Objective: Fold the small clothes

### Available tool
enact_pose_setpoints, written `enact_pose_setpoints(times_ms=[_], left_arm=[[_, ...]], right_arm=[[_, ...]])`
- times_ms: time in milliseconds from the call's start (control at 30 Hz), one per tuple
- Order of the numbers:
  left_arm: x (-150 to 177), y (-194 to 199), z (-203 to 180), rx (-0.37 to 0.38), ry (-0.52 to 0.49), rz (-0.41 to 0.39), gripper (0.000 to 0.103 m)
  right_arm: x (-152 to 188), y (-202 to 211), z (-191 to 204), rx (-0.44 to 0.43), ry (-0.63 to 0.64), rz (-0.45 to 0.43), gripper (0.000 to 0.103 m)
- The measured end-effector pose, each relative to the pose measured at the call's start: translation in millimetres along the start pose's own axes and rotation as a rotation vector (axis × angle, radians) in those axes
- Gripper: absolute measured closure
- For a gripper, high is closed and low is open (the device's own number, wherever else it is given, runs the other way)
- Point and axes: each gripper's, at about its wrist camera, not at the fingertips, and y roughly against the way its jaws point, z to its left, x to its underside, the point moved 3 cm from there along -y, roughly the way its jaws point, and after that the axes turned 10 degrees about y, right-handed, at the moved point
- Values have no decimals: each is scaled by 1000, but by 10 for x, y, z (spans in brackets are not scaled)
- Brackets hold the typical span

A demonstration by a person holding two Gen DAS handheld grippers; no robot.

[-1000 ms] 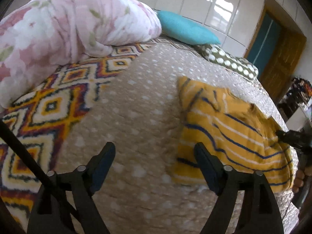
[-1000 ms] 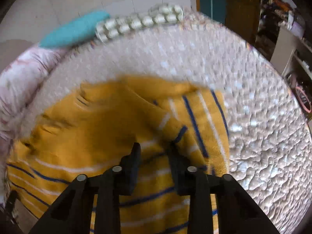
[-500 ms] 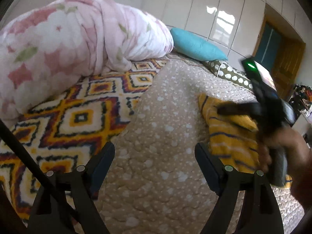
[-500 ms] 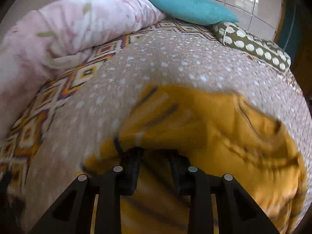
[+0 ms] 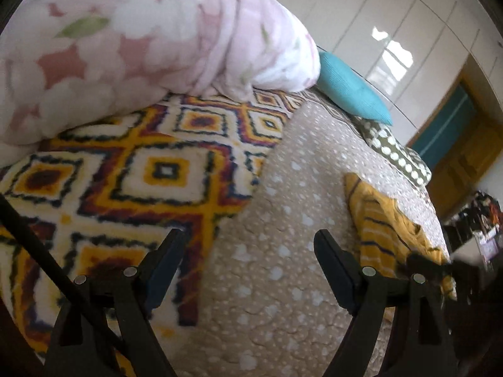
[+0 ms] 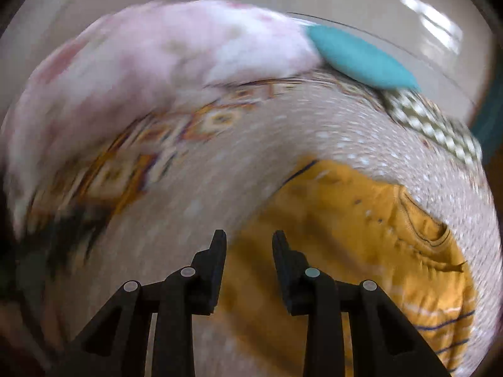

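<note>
A mustard-yellow garment with navy and white stripes (image 6: pixel 361 235) lies on the beige dotted bedspread (image 5: pixel 283 282). In the blurred right wrist view, my right gripper (image 6: pixel 248 235) stands narrowly apart at the garment's near-left edge, and yellow cloth fills the gap between its jaws. In the left wrist view the same garment (image 5: pixel 377 229) lies to the right, and the right gripper (image 5: pixel 421 260) shows as a dark blur at its near end. My left gripper (image 5: pixel 248 232) hangs wide open over bare bedspread, well left of the garment, with nothing between its fingers.
A pink floral duvet (image 5: pixel 141 47) is heaped at the far left on a diamond-patterned blanket (image 5: pixel 141 182). A teal pillow (image 5: pixel 352 94) and a spotted pillow (image 5: pixel 399 154) lie at the bed's head. A wooden door (image 5: pixel 465 157) and cluttered furniture stand beyond the right edge.
My right gripper swept across with the garment's edge, turning the striped face under so the plainer side shows. My left gripper drifted left, away from the garment, still open.
</note>
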Motion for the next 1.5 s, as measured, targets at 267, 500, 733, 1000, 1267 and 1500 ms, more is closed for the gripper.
enact_pose_setpoints(times_ms=[267,500,733,1000,1267,1500], left_arm=[[31,-1,137,-55,-8,-12,20],[-85,152,346,-60,15,-51,20],[-209,205,563,-61,96,-69,20],[-116,89,80,-68,12,-82,20],[546,-130,-947,131,-183,29,16],[908,-493,-1097,73,-303,156,16]], right_arm=[[396,-569,588,260,382,138,80],[88,-391,656,198,220,73,94],[-136,-518,991,1,104,67,102],[531,411,253,132,-64,-18,100],[2508,896,-1586,373,-561,157,100],[3210,1322,-2339,602,-854,152,97]])
